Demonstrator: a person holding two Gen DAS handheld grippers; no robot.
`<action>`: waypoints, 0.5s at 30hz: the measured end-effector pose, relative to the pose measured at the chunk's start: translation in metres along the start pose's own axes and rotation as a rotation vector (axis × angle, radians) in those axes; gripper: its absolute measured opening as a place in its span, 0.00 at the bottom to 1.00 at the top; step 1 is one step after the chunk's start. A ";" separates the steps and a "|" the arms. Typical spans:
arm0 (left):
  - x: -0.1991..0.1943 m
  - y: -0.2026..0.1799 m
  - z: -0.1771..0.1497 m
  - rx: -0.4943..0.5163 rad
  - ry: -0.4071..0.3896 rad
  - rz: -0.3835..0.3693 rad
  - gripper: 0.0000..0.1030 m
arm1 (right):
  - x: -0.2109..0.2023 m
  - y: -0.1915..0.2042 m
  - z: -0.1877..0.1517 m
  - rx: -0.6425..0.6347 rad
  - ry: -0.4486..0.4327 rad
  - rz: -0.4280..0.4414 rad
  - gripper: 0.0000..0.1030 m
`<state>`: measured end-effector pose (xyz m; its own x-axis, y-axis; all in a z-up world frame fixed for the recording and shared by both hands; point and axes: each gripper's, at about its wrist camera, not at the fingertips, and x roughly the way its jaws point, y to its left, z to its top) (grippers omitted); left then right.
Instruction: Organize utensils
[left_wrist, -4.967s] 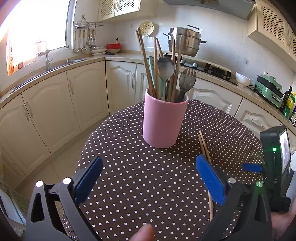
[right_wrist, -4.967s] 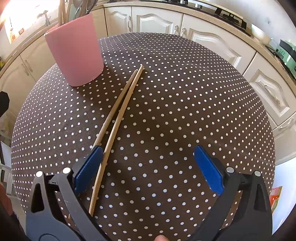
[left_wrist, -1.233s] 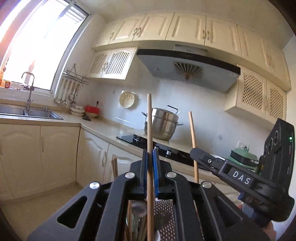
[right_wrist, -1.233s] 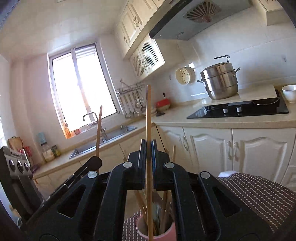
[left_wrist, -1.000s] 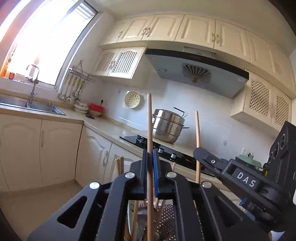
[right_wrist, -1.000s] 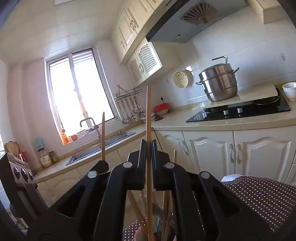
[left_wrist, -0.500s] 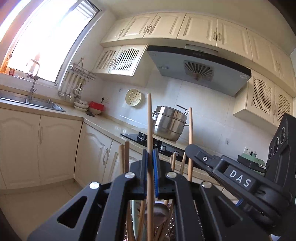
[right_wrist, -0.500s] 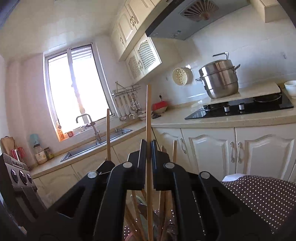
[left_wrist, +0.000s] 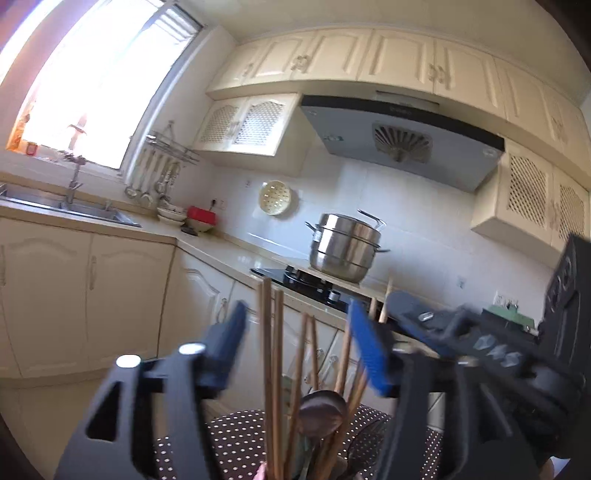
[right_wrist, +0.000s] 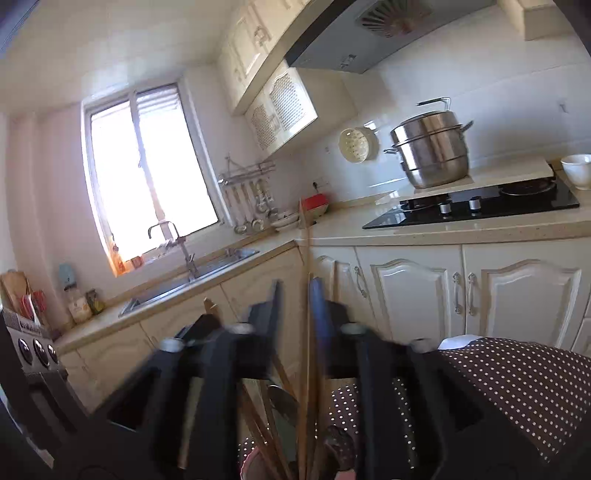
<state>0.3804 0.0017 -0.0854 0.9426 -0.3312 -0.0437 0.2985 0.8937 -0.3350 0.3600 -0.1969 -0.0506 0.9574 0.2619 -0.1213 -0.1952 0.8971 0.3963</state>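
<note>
Chopsticks (left_wrist: 271, 373) standing upright among other utensils in pink holder (right_wrist: 248, 469), below and between left gripper (left_wrist: 295, 350) fingers, now opening. Another chopstick (right_wrist: 304, 295) between opening, untouching right gripper (right_wrist: 295, 310) fingers. Dotted desk (right_wrist: 517, 376) beneath.

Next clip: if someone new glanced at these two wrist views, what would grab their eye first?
Probably the blurred blue pads of the left hand-held gripper, its jaws opening around a bundle of wooden chopsticks standing upright at bottom centre. In the other view the right hand-held gripper is opening too, one chopstick upright between its pads. Behind, a steel steamer pot gleams by the hob.
</note>
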 end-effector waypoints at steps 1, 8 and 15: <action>-0.006 0.003 0.003 -0.011 -0.007 0.006 0.89 | -0.005 -0.002 0.002 0.012 -0.017 -0.005 0.86; -0.041 -0.008 0.023 0.055 -0.009 0.050 0.96 | -0.031 -0.004 0.016 0.021 -0.014 -0.025 0.94; -0.082 -0.022 0.033 0.107 0.015 0.142 0.96 | -0.064 0.002 0.023 0.012 0.008 -0.057 0.94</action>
<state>0.3019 0.0193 -0.0435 0.9743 -0.2033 -0.0973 0.1778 0.9586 -0.2222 0.3031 -0.2205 -0.0208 0.9652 0.2130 -0.1514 -0.1374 0.9065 0.3992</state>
